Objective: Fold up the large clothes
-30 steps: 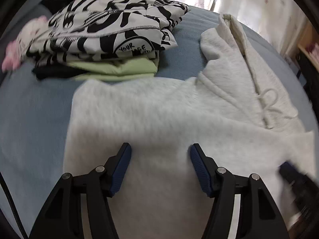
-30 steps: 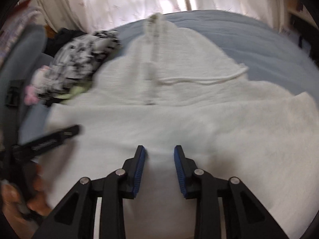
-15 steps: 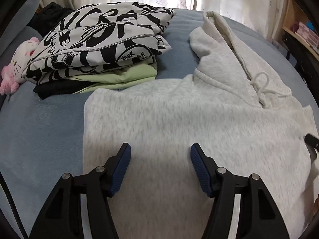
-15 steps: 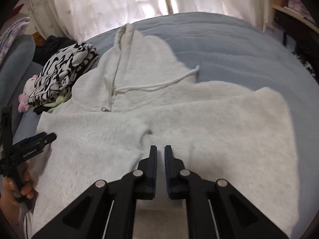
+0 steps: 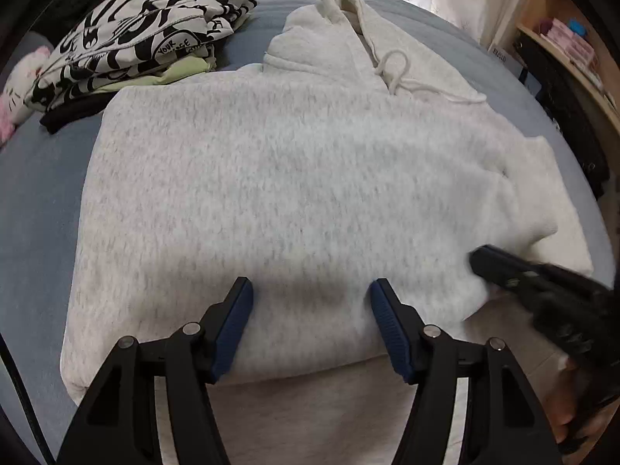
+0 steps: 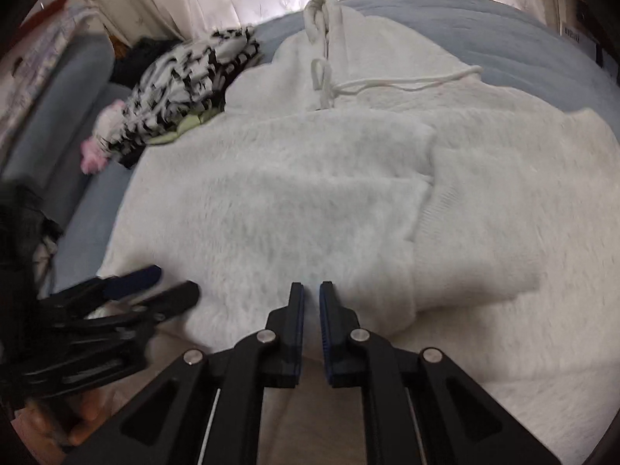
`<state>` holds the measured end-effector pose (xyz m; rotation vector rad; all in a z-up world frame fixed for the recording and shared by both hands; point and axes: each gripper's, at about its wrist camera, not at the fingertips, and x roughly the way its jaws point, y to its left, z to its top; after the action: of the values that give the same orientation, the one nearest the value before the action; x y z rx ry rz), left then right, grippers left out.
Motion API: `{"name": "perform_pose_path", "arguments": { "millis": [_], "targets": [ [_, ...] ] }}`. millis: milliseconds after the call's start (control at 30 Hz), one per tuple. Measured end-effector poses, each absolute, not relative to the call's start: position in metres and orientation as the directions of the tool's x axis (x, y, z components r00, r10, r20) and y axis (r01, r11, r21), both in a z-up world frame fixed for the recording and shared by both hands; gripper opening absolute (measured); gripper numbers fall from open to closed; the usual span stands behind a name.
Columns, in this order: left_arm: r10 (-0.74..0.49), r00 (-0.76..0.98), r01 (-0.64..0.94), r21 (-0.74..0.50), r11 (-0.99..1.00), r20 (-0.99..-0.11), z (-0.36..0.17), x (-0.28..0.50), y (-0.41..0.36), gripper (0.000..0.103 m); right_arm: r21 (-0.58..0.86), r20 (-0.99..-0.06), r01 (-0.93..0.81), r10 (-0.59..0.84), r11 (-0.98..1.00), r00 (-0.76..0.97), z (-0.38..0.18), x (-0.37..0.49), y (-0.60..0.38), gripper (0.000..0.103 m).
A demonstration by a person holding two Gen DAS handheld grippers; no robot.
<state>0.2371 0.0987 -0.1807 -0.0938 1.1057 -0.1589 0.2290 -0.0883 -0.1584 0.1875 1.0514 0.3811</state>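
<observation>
Change, right gripper: jaws have just been closing; a second ago they stood visibly apart, now only a thin slit remains. No fabric can be seen caught between them; the fingertips sit over the near fold of the hoodie.
Change, left gripper: jaws as wide apart as a second ago, nothing between the blue pads. Its view has shifted, so the stack of folded clothes now sits further to the upper left.
Change, hoodie: the near part now lies doubled over, with a thick folded edge running across in front of both grippers; earlier it lay as a flatter sheet.
Hoodie, position: light grey, spread on the blue bed, hood pointing to the far side, white drawstring looped on the chest. A ribbed cuff lies on the right half.
Surroundings: folded black-and-white printed garment atop a stack with pale green and black layers, just beside the hoodie's far left corner; pink and white plush toy left of the stack; white curtains behind.
Obstructions: none over the fold; each gripper shows blurred at the edge of the other's view.
</observation>
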Motion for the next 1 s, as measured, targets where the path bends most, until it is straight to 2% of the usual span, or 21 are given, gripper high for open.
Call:
{"name": "perform_pose_path", "arguments": {
  "millis": [167, 333, 1000],
  "targets": [
    [-0.193, 0.420, 0.064, -0.184, 0.981, -0.887, -0.176, 0.236, 0.105, 0.062, 0.365, -0.810, -0.174, 0.404, 0.915, 0.425, -0.153, 0.217, -0.117, 0.008],
    [-0.200, 0.433, 0.057, -0.194, 0.979, -0.879, -0.162, 0.220, 0.105, 0.062, 0.328, -0.819, -0.148, 0.358, 0.933, 0.449, -0.137, 0.199, -0.121, 0.008],
    [-0.165, 0.584, -0.006, -0.207, 0.978, -0.795, -0.060, 0.056, 0.118, 0.062, 0.286, -0.757, -0.113, 0.296, 0.952, 0.582, -0.047, 0.060, -0.144, 0.008]
  ]
}}
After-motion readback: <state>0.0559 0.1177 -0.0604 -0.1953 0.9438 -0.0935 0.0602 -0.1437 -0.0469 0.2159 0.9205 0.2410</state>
